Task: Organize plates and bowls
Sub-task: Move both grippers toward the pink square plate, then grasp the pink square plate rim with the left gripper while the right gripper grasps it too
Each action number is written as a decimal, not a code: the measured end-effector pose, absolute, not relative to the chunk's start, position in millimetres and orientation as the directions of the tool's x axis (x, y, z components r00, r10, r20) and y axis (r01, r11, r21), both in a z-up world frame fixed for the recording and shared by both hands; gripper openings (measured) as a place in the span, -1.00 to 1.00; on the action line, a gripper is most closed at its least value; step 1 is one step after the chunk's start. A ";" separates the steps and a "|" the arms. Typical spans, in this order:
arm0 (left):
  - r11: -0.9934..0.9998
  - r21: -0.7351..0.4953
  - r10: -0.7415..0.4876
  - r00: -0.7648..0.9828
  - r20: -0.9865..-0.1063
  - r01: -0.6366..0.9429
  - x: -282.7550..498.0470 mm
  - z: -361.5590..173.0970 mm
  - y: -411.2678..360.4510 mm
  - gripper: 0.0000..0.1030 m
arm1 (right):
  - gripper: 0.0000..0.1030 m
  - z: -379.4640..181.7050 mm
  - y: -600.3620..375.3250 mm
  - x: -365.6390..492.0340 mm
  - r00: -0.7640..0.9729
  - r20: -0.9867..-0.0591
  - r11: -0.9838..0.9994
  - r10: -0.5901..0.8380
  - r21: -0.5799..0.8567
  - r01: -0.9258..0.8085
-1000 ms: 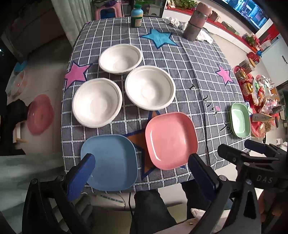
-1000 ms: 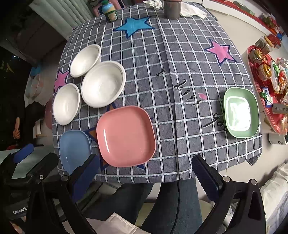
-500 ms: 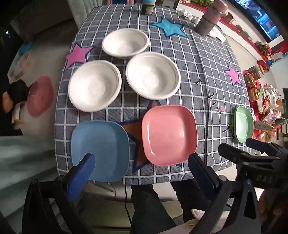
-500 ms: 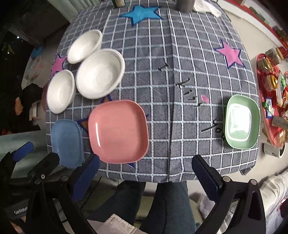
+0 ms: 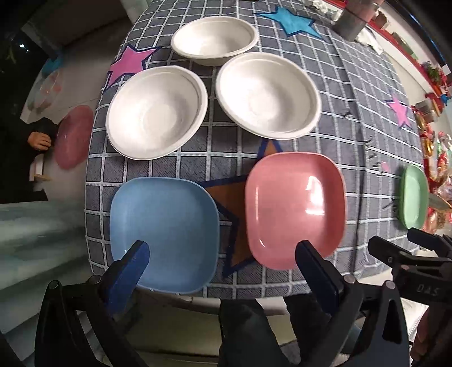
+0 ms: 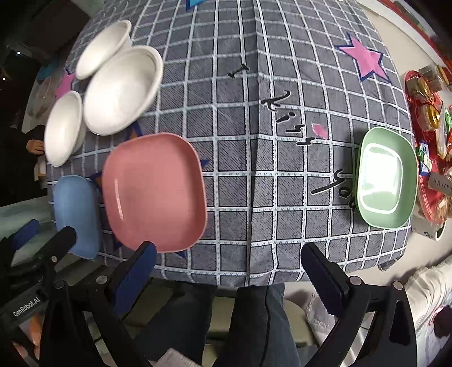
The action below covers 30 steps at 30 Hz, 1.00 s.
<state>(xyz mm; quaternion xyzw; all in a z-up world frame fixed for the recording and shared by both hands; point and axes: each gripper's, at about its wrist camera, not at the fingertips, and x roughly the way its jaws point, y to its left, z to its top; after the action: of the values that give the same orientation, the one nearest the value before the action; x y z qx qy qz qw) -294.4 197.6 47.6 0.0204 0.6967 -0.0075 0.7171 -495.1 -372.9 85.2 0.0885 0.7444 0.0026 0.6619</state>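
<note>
Three white bowls sit on the checked cloth: one far (image 5: pixel 214 39), one left (image 5: pixel 156 111), one right (image 5: pixel 268 94). Nearer me lie a blue square plate (image 5: pixel 163 231) and a pink square plate (image 5: pixel 295 207); a green plate (image 5: pixel 414 196) rests near the right edge. My left gripper (image 5: pixel 223 249) hovers open above the near table edge, its left fingertip over the blue plate's near rim. My right gripper (image 6: pixel 228 251) is open too, over the near edge between the pink plate (image 6: pixel 154 192) and the green plate (image 6: pixel 385 176). Nothing is between either pair of fingers.
A grey cup (image 5: pixel 351 24) stands at the far right of the table. A red tray of packaged goods (image 6: pixel 429 132) lies beyond the green plate. A person's legs (image 6: pixel 254 319) are below the near edge. A pink stool (image 5: pixel 73 135) stands on the floor to the left.
Both grippers have moved forward and down toward the table; the plates and bowls now look larger and nearer. No dish has shifted and both stay open.
</note>
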 end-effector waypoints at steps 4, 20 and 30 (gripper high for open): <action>0.999 0.040 0.040 0.000 -0.999 0.024 -292.4 34.4 199.8 1.00 | 1.00 57.3 -365.9 -483.4 -0.120 -0.989 0.993 0.088 0.078 0.084; 0.990 0.054 0.061 -0.051 -0.997 0.129 -295.9 -15.9 146.6 1.00 | 1.00 -11.4 -386.0 -502.3 -0.216 -0.975 0.999 -0.051 -0.048 -0.021; 0.976 0.097 0.112 -0.068 -0.991 0.196 -298.8 -47.1 91.4 1.00 | 1.00 -2.7 -435.2 -503.2 -0.157 -0.981 0.990 0.109 0.093 0.110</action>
<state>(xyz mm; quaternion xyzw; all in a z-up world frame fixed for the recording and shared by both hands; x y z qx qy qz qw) -298.8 91.4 -47.1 0.1054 0.7301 -0.0310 0.6744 -503.2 -435.2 -2.7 0.0720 0.7607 -0.0001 0.6451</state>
